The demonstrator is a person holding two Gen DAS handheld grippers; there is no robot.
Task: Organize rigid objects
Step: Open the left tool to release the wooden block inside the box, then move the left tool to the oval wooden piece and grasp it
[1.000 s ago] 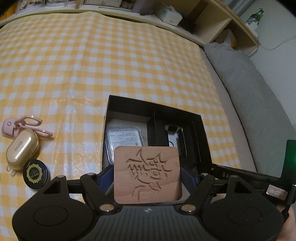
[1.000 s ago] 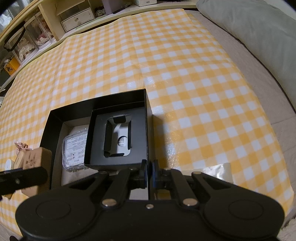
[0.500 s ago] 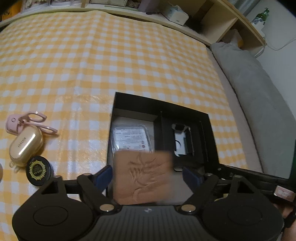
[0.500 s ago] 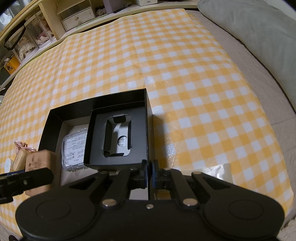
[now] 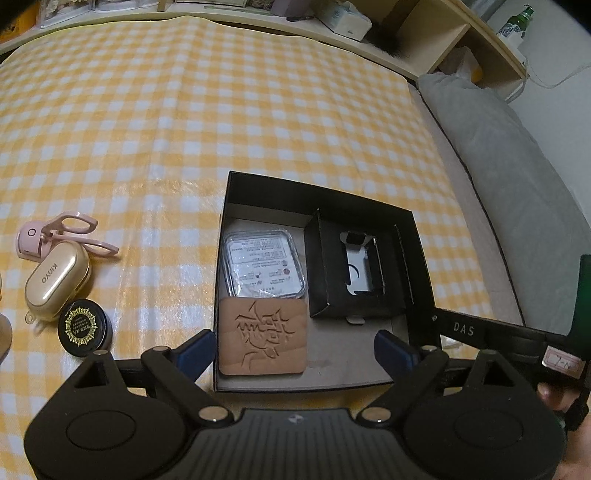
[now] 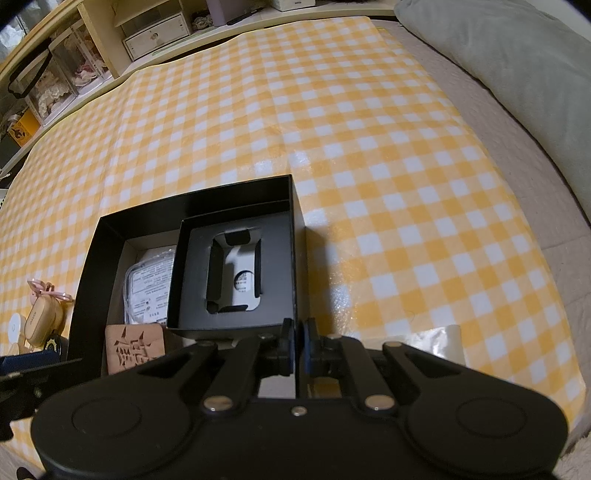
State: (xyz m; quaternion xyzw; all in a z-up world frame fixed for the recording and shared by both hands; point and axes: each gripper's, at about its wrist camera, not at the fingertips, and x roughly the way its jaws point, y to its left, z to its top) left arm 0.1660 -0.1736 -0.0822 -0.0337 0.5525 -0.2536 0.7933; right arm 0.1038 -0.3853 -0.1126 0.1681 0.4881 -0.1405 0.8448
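A black open box (image 5: 321,192) lies on the yellow checked cloth. Inside it lie a carved wooden coaster (image 5: 263,335), a clear plastic case (image 5: 263,263) and a black cardboard insert (image 5: 354,269). My left gripper (image 5: 295,349) is open, its blue fingertips wide apart on either side of the coaster, which lies flat in the box's near left corner. My right gripper (image 6: 297,347) is shut on the box's right wall (image 6: 295,258). The coaster also shows in the right wrist view (image 6: 135,349).
Left of the box lie a gold earbud case (image 5: 57,282), a pink eyelash curler (image 5: 59,232) and a round black tin (image 5: 83,326). A grey pillow (image 5: 524,177) lies to the right. Shelves (image 5: 443,33) stand beyond the cloth.
My left gripper opened and let go of the wooden coaster, which dropped into the box's near left corner. The right gripper stayed shut on the box wall.
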